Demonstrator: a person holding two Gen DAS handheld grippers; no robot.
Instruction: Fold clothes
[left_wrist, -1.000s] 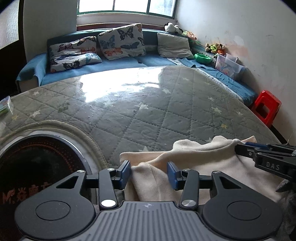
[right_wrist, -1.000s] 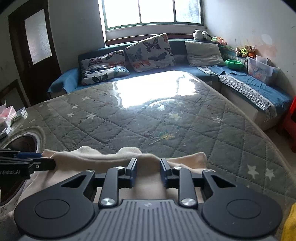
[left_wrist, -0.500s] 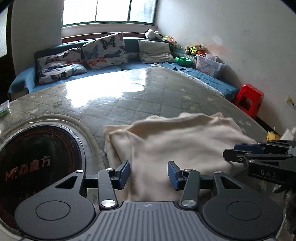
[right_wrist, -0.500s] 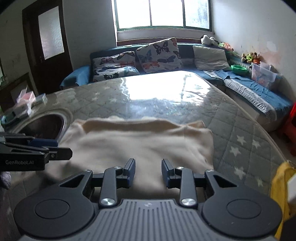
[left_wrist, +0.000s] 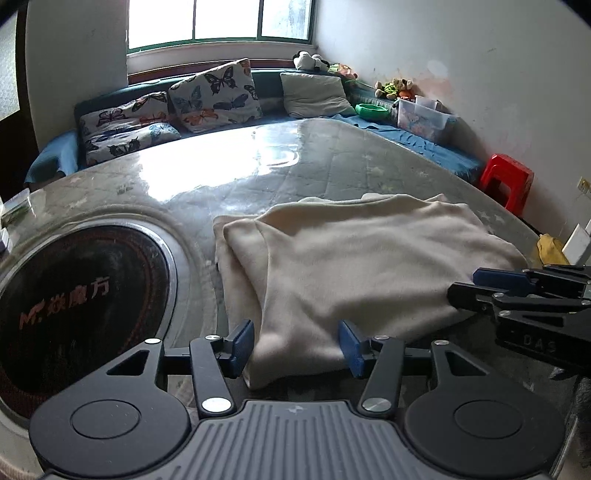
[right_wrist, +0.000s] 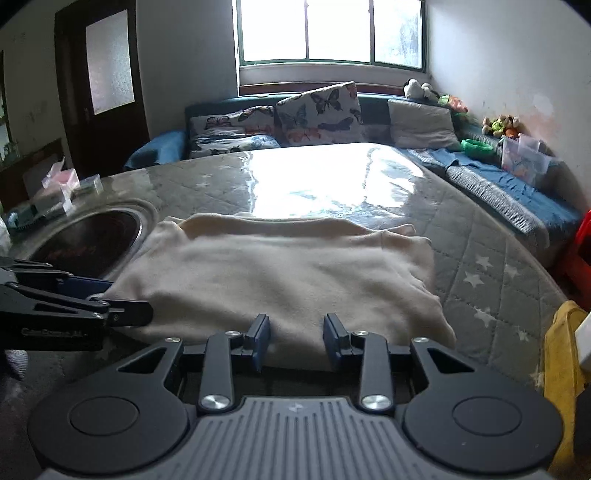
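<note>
Nearest, the left gripper (left_wrist: 295, 347) and the right gripper (right_wrist: 295, 343) sit side by side at the near hem of the cream garment (left_wrist: 362, 266). The left jaws have just been opening and stand fairly wide, a fold of hem lying loose between the pads. The right jaws have also just been opening and stand narrower, with cloth just ahead of them, ungripped. The garment lies folded on the quilted round table (right_wrist: 480, 229), beside an inset black cooktop (left_wrist: 74, 302). Farther off stand a red stool (left_wrist: 508, 181), then a blue sofa (right_wrist: 517, 192) with butterfly cushions (left_wrist: 214, 96) under the window (right_wrist: 328, 31).
</note>
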